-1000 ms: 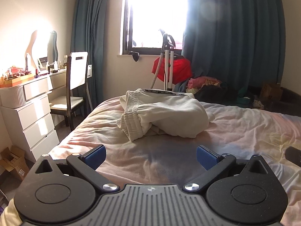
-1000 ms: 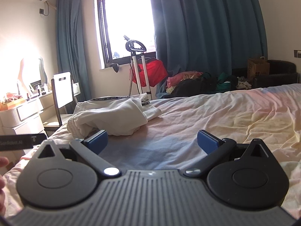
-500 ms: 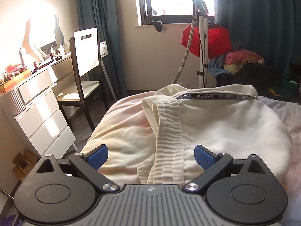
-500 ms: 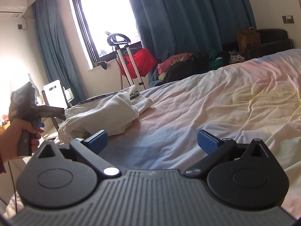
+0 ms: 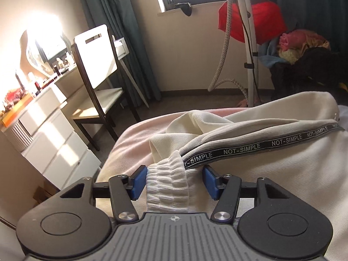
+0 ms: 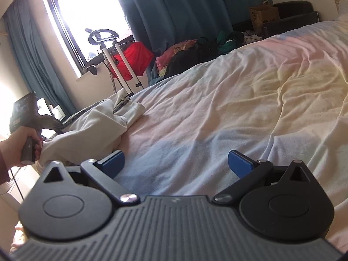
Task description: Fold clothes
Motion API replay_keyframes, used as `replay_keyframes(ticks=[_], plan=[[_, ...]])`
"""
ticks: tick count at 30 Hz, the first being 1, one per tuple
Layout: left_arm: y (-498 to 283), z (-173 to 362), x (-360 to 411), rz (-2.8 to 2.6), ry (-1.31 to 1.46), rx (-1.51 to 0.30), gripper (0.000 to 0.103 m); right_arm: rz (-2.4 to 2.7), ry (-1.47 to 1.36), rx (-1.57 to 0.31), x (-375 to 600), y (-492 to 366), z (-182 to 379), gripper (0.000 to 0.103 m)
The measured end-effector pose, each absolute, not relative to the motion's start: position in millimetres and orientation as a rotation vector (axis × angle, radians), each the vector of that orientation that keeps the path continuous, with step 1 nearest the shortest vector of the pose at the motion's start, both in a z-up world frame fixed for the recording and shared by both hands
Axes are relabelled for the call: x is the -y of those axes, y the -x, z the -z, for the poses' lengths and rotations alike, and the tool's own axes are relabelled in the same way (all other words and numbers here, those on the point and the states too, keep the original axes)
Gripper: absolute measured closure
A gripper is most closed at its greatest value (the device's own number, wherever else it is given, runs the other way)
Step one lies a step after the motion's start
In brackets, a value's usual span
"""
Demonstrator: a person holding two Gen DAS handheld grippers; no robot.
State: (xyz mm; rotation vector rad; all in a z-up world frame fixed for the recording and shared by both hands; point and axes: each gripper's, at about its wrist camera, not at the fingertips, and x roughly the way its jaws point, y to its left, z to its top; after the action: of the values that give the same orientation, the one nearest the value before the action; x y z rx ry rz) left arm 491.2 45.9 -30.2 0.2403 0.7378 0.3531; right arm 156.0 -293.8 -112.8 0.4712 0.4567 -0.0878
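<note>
"NOT-SIMPLE" — repeated, white on black tape along cream garment edge — no other legible txt

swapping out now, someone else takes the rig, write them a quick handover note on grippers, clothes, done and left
Left gripper: jaws have just been closing around the ribbed cuff of the cream garment; left pad touches it, a gap shows at the right pad, so no firm grip yet.
Right gripper: open, nothing between its jaws, above bare bed sheet.
The garment lies crumpled near the bed's edge, by the chair.
Done: nothing folded.
Left: finish the grip, spread the garment flat, fold it.
</note>
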Motion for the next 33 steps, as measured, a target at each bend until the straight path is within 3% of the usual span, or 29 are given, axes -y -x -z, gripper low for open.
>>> replay_keyframes(ticks=[1, 7, 12, 14, 18, 22, 27, 29, 31, 33], plan=[[-481.8, 25.1, -37.0, -0.348, -0.256, -0.698, 0.059, 0.092, -0.467, -0.460, 294.2, -156.7, 112.9, 0.000], [-404.9, -25.0, 15.0, -0.211, -0.299, -0.495, 0.066, 0.110, -0.420, -0.414, 293.2, -144.6, 100.9, 0.000], [-293.6, -50.7, 62.9, -0.007, -0.346, -0.307, 0.072, 0.083, -0.411, -0.345, 293.8, -127.3, 86.1, 0.000], [-240.8, -48.9, 80.3, 0.112, -0.356, -0.233, 0.103, 0.078, -0.403, -0.320, 293.5, -120.6, 80.9, 0.000], [-149.2, -17.6, 113.8, 0.300, -0.400, -0.141, 0.099, 0.080, -0.373, -0.294, 291.5, -110.6, 73.6, 0.000], [-118.8, 22.5, 118.6, 0.331, -0.320, -0.233, 0.098, 0.078, -0.352, -0.281, 289.9, -101.3, 70.2, 0.000], [-110.9, 35.8, 80.3, 0.250, -0.235, -0.313, 0.083, 0.008, -0.350, -0.306, 285.1, -91.8, 73.9, 0.000], [-107.8, 26.6, 57.9, 0.203, -0.193, -0.319, 0.065, -0.038, -0.351, -0.307, 279.6, -89.6, 76.1, 0.000], [-95.7, 18.4, 37.6, 0.164, -0.163, -0.291, 0.031, -0.062, -0.330, -0.318, 271.1, -89.4, 79.4, 0.000], [-88.6, 10.3, 18.7, 0.129, -0.136, -0.257, 0.018, -0.081, -0.304, -0.343, 262.3, -91.9, 84.2, 0.001]])
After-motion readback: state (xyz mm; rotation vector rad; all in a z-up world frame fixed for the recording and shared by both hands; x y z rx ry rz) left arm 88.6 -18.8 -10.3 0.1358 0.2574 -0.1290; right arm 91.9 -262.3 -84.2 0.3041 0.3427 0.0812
